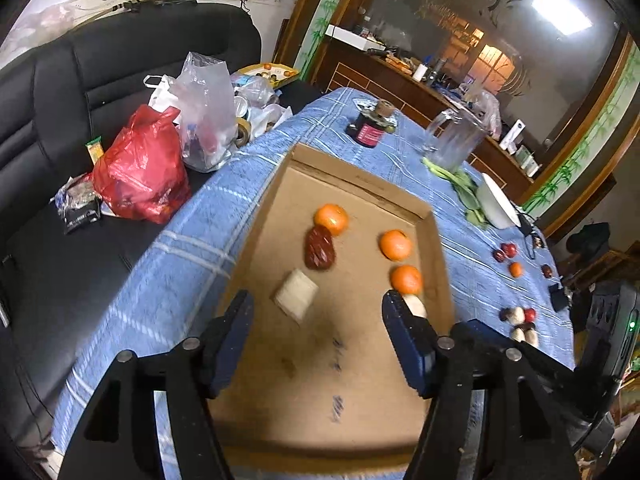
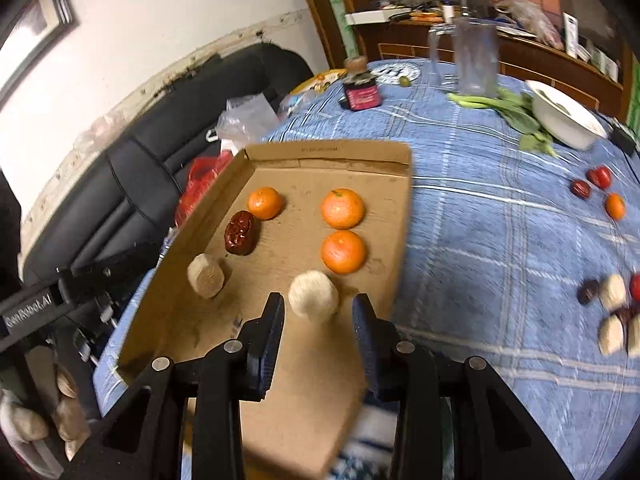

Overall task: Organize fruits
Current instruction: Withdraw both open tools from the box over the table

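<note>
Right gripper (image 2: 318,312) hovered w/ jaws spread, nothing clamped, a pale cylindrical piece (image 2: 313,295) sitting just ahead of its fingertips in the near-right part of the cardboard tray (image 2: 328,151). Left gripper (image 1: 316,306) also stood wide apart and empty over the tray's near half, a second pale piece (image 1: 296,294) lying beyond its tips.

Already in the tray: three oranges (image 2: 343,208), (image 2: 344,251), (image 2: 264,203) and a dried red date (image 2: 240,233) beside the far-left orange. More fruit lay loose on the blue checked cloth (image 2: 480,216) to the right, well apart from the tray: an orange (image 2: 615,206), small red fruits (image 2: 599,176), and a near cluster (image 2: 612,312) of pale, dark and red pieces.

Risks, as judged: the pale piece by the right gripper looked round and could roll toward the tray's low right wall if nudged by a fingertip. The tray appeared to overhang the table's left edge, so a hard press there might tip it. Oranges could roll into each other if bumped.

Hard to read: motion blur smeared the near cluster, so its count and kinds were unclear. From the left wrist view the right finger hid most of the nearer pale piece. Whether that piece rested flat or on edge couldn't be told.
</note>
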Tool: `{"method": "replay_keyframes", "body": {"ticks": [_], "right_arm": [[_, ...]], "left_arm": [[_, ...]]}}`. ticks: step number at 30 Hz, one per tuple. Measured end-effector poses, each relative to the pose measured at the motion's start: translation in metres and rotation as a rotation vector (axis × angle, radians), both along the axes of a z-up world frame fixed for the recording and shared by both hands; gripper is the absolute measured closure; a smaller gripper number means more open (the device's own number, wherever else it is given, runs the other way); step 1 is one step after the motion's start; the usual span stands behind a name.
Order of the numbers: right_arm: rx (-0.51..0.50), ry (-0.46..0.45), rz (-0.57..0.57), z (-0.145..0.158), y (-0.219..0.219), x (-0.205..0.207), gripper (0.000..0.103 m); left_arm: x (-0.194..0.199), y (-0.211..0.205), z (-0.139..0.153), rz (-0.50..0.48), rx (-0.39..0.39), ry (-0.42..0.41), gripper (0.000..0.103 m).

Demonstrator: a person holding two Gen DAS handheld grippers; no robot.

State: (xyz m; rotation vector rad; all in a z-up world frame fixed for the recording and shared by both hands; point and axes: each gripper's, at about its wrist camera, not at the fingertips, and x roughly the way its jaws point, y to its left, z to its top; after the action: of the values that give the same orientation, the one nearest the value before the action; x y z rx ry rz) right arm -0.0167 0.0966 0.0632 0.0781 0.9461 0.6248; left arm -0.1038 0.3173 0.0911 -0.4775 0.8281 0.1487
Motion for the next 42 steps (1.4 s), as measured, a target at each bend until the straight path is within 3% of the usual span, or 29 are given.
{"method": "replay_keyframes", "body": {"ticks": [3,9,12,18,23,28,42], "right_arm": [[0.051,-0.001,-0.060,0.006,-0.030,-0.017,0.049],[0.112,-0.010,-0.183,0.007,-0.091,-0.051,0.047],[0.119,-0.009,-0.263,0.002,-0.122,-0.069,0.046],[0.150,0.027,-0.384,-0.011,-0.170,-0.092,0.045],[0.171,0.046,-0.424,-0.019,-0.191,-0.100,0.045],[0.186,0.056,-0.437,-0.024,-0.201,-0.105,0.045],[0.186,0.089,-0.448,-0.038,-0.206,-0.102,0.045]], "left_arm": [[-0.014,-0.021,-0.001,-0.002,0.012,0.010,0.028],[-0.032,-0.077,0.002,-0.072,0.073,0.026,0.025],[-0.042,-0.107,0.011,-0.104,0.142,-0.006,0.025],[-0.065,-0.163,0.035,-0.101,0.379,-0.105,0.025],[-0.074,-0.187,0.042,-0.113,0.461,-0.139,0.025],[-0.076,-0.204,0.041,-0.152,0.493,-0.137,0.025],[-0.069,-0.215,0.028,-0.187,0.491,-0.110,0.025]]}}
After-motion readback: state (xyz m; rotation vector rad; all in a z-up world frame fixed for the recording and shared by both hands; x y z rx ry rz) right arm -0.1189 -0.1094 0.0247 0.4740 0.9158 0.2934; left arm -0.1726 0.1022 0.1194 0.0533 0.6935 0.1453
